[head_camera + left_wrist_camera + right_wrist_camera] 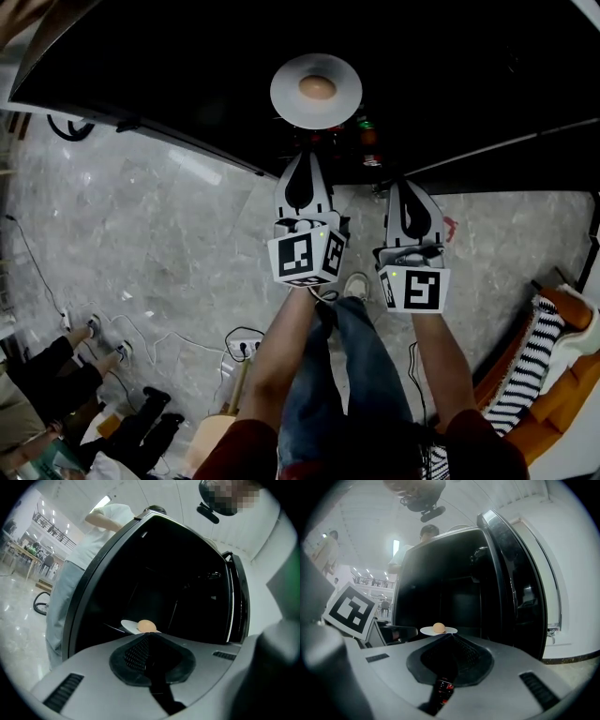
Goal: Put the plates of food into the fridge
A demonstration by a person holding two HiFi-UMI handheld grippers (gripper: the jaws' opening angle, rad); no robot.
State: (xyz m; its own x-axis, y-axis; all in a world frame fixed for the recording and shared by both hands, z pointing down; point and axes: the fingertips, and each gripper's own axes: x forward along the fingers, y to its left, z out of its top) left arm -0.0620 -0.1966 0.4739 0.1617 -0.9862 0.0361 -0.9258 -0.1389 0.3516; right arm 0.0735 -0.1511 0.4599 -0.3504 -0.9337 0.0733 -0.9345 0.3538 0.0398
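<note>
Left gripper jaws together; plate just beyond

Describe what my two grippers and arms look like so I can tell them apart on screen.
The left gripper and right gripper match: pale grey shells, with black teardrop-shaped pads on the fingers. Each carries a white cube printed with black square markers and showing a small green light. The forearms are bare below dark red short sleeves; blue jeans show beneath.
</note>
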